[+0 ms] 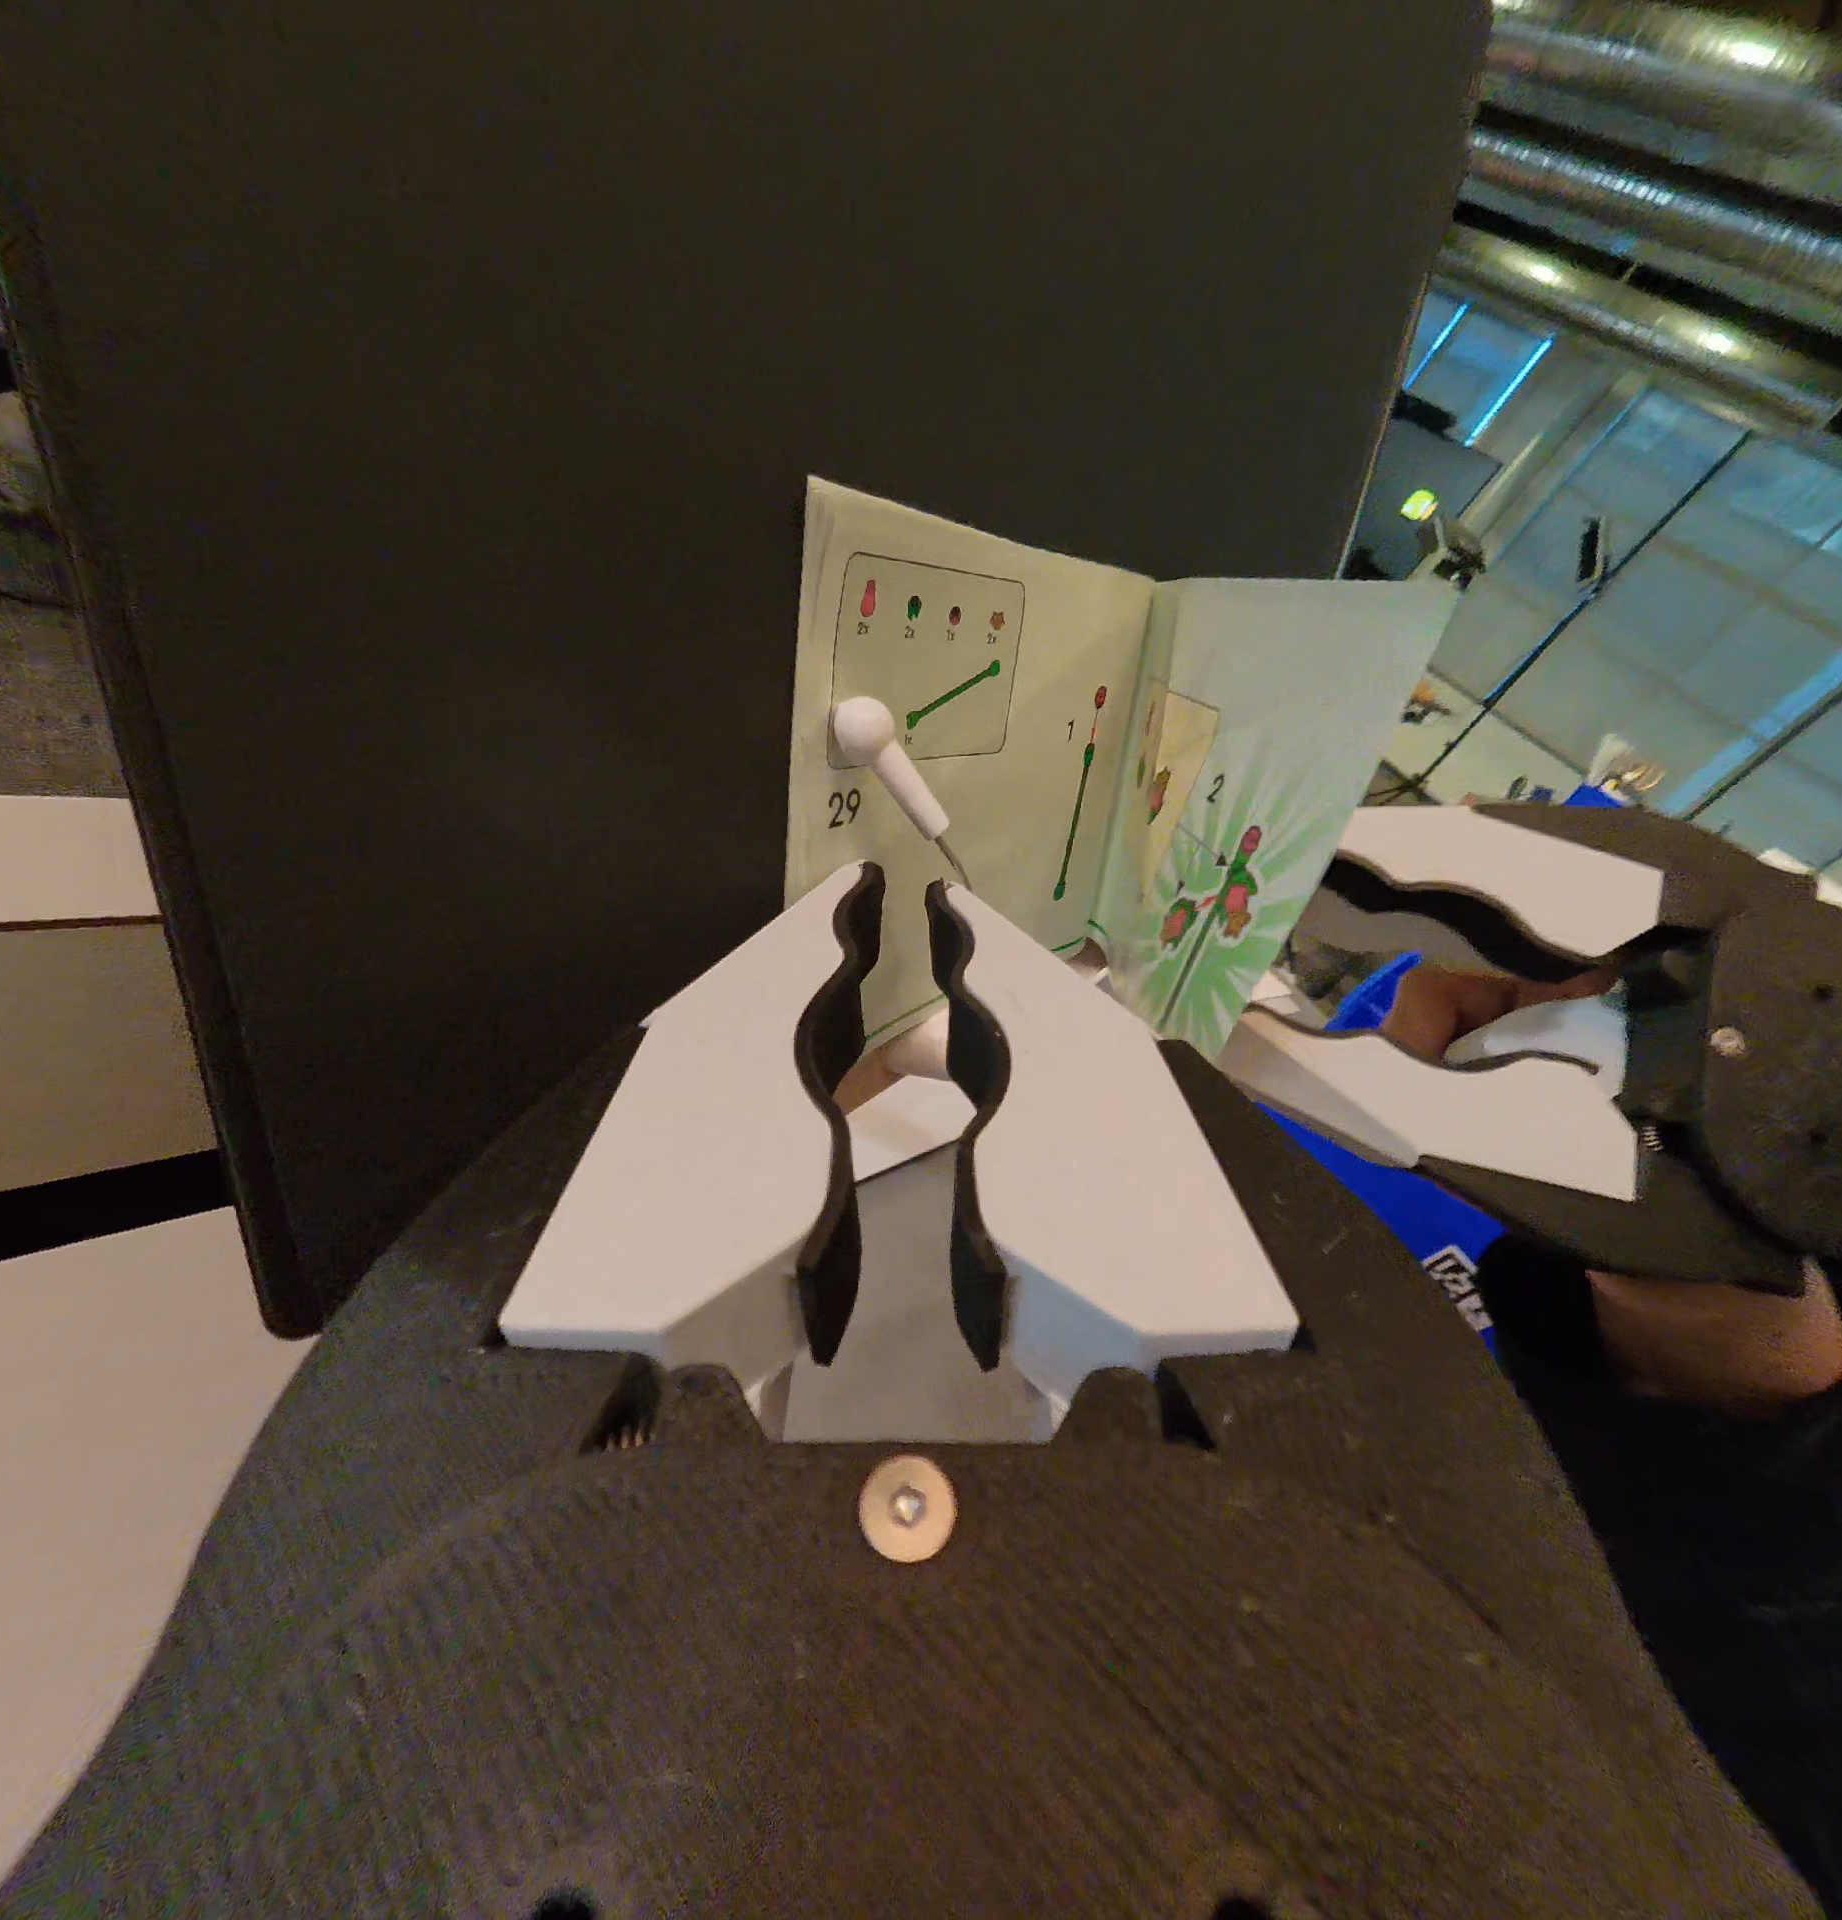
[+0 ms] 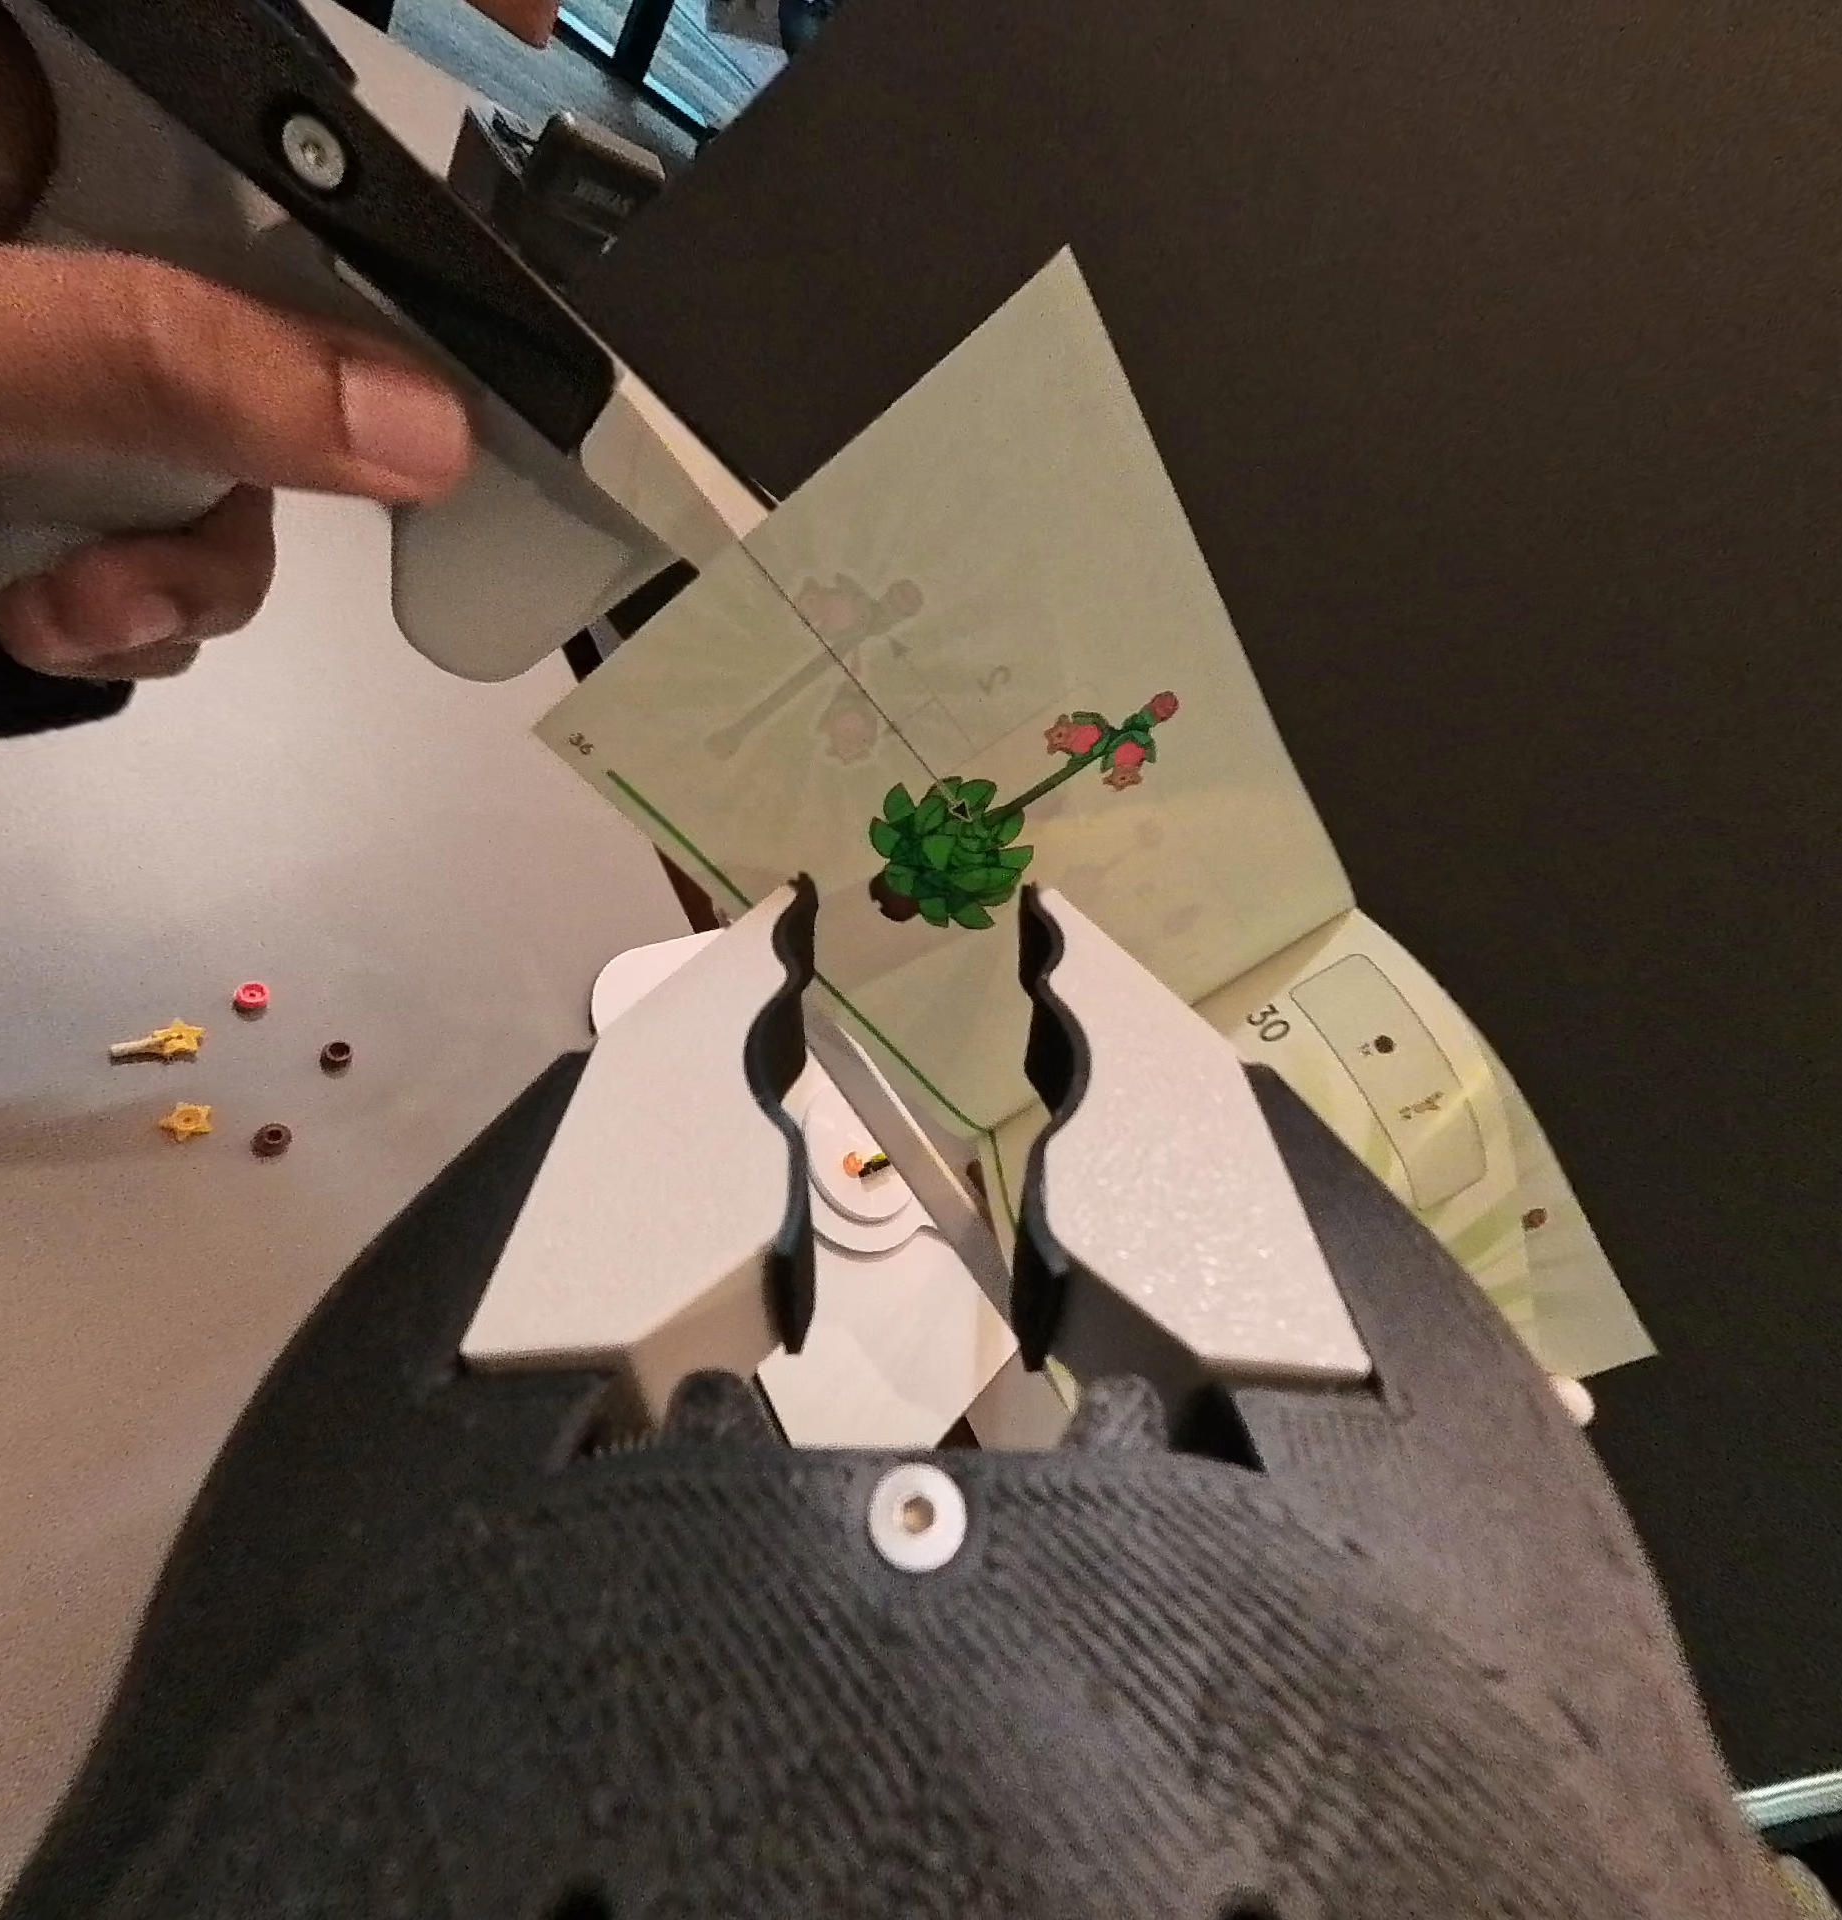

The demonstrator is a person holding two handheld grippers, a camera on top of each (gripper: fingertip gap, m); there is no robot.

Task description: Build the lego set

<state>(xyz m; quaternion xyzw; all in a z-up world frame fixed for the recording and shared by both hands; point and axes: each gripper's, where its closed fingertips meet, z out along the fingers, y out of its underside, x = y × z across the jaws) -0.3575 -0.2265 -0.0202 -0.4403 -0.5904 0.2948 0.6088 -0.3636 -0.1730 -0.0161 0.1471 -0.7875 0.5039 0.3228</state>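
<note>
Upright, the instruction booklet [image 2: 1010, 665] stands open before both parted tools.

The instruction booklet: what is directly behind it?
A dark upright panel stands behind the open instruction booklet. What the pages cover lower down cannot be seen.

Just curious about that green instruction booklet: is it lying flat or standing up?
Standing up and open: the instruction booklet rises upright before the dark panel, pages spread.

left wrist: close, faces booklet [image 1: 1010, 769] | right wrist: close, tilted | shared: booklet [image 2: 1000, 727]
</note>
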